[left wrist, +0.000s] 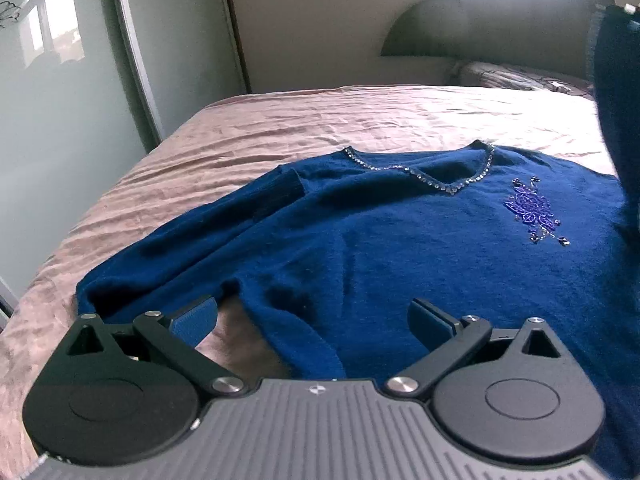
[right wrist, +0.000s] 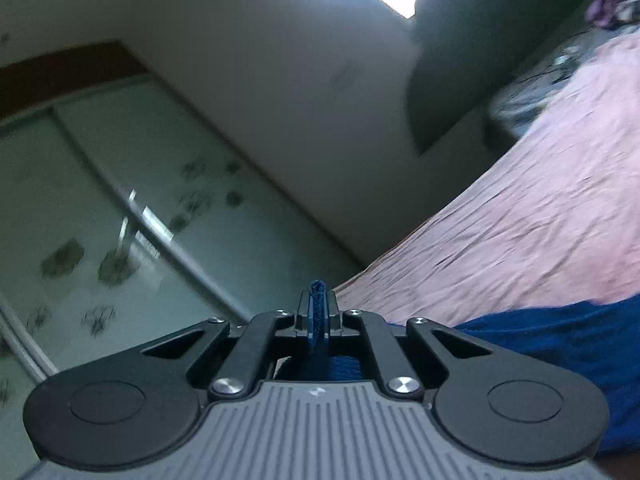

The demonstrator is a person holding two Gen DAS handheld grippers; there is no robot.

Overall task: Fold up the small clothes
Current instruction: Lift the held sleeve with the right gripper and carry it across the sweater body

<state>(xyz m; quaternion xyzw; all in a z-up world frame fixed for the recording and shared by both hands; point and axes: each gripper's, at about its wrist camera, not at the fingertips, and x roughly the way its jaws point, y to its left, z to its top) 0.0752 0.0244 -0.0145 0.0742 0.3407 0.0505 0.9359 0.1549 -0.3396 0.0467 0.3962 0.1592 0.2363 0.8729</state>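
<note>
A dark blue sweater with a beaded V-neck and a purple beaded motif lies front up on the pink bed. Its left sleeve is folded in along the body. My left gripper is open, low over the sweater's near edge by the armpit, holding nothing. My right gripper is shut on a pinch of blue sweater fabric and holds it lifted and tilted. The lifted cloth hangs as a dark blue strip at the right edge of the left wrist view. More of the sweater shows at lower right in the right wrist view.
A mirrored sliding wardrobe with flower decals stands left of the bed. A rounded headboard and pillow are at the far end. The bed's left edge drops toward the wardrobe.
</note>
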